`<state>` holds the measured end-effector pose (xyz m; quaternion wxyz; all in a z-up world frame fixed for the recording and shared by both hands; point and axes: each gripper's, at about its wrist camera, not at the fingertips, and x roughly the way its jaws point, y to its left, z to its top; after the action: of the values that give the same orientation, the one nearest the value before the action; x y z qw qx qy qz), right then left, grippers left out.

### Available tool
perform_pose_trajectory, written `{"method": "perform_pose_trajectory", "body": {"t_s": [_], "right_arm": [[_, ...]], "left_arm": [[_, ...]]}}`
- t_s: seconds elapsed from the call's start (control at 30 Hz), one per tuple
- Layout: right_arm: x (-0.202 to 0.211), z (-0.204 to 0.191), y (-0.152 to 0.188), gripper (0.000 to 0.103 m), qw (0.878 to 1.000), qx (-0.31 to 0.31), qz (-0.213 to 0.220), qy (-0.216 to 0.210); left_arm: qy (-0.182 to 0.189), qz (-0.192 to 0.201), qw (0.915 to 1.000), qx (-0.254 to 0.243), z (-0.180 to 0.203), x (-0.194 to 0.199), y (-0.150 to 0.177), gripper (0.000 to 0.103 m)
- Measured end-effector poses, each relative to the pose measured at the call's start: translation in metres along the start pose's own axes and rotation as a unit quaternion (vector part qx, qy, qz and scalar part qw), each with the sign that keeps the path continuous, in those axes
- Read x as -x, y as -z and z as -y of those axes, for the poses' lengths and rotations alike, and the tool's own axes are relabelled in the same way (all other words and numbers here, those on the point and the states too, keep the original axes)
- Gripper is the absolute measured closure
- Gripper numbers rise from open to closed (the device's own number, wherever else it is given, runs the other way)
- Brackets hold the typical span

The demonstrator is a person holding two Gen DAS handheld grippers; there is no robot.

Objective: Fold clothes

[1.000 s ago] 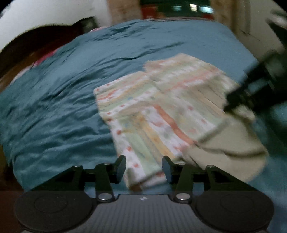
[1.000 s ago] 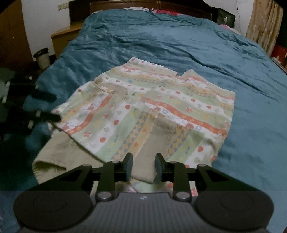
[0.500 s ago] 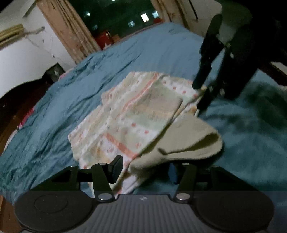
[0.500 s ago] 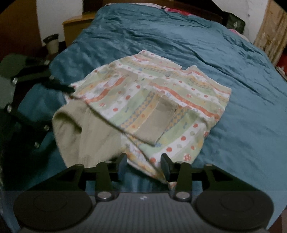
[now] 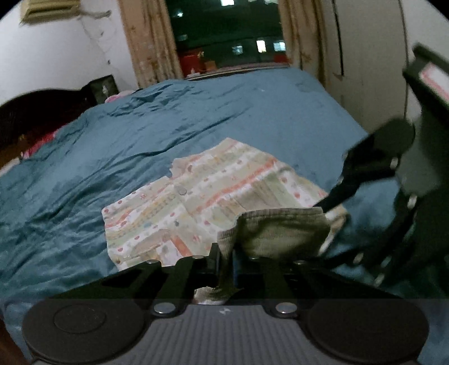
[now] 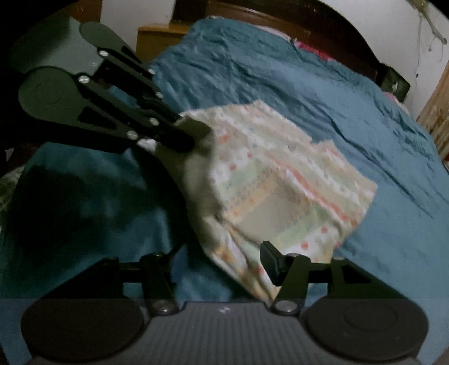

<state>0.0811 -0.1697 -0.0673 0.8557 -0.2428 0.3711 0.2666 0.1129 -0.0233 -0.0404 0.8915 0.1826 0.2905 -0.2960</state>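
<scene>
So the patterned shirt is lying on the teal bedspread, partly folded, with its plain khaki inside turned up along the near edge. The left gripper is clamped tight on that khaki edge: in its own camera the cloth bunches up between the two fingers and a bit pokes out below them. The right gripper is a different story. Its jaws are spreading apart, and a corner of the shirt droops down between them, right against the right-hand finger, though the picture is too blurry to call it a grip, so I'd say it's let go. The left view shows stuff the right one doesn't: a button on the shirt front, a dark window with curtains behind the bed, and the right gripper coming in from the side with one fingertip at the khaki fold. The right view gives you the other angle: the left gripper reaching in from the upper left, pinching the raised khaki corner so the cloth hangs off it, plus the dark wooden headboard and a wooden nightstand beside the bed.
</scene>
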Motion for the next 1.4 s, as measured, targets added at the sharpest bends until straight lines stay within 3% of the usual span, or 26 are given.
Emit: {"method": "perform_pose_trajectory", "body": {"t_s": [0.13,0.2,0.3,0.43,0.57,0.67,0.73,0.83,0.93,1.13,1.4], "right_arm": [[-0.015,0.005,-0.015,0.053,0.999,-0.027,0.018,-0.016],[-0.022,0.012,-0.021,0.074,0.997,-0.059,0.019,-0.037],[-0.023,0.025,-0.028,0.085,0.993,-0.098,0.022,-0.055],[-0.018,0.038,-0.034,0.090,0.990,-0.125,0.030,-0.067],[-0.015,0.044,-0.039,0.091,0.989,-0.131,0.033,-0.067],[-0.013,0.043,-0.041,0.091,0.989,-0.127,0.033,-0.064],[-0.012,0.041,-0.042,0.092,0.990,-0.124,0.033,-0.059],[-0.011,0.039,-0.043,0.095,0.991,-0.120,0.034,-0.052],[-0.006,0.035,-0.043,0.097,0.992,-0.112,0.041,-0.043],[0.022,0.028,-0.046,0.099,0.993,-0.090,0.065,-0.037],[0.092,0.009,-0.029,0.099,0.993,-0.066,0.065,-0.074]], "left_arm": [[0.002,0.002,0.9998,0.018,-0.006,-0.001,-0.005,0.093],[-0.001,0.002,0.9999,0.013,-0.007,0.001,-0.003,0.090],[-0.010,0.004,0.9999,-0.004,-0.006,0.009,0.008,0.082],[-0.029,-0.005,0.9989,-0.035,-0.005,0.015,0.028,0.057],[-0.071,-0.026,0.9943,-0.076,0.000,0.004,0.043,0.056],[-0.117,-0.033,0.9855,-0.119,0.005,-0.009,0.051,0.056],[-0.135,-0.037,0.9807,-0.137,0.004,-0.016,0.054,0.058],[-0.143,-0.041,0.9794,-0.137,-0.002,-0.021,0.055,0.084],[-0.145,-0.028,0.9799,-0.134,-0.006,-0.013,0.054,0.095],[-0.130,-0.011,0.9807,-0.146,0.001,0.024,0.050,0.098],[-0.059,-0.015,0.9872,-0.148,0.042,0.106,0.064,0.098]]}}
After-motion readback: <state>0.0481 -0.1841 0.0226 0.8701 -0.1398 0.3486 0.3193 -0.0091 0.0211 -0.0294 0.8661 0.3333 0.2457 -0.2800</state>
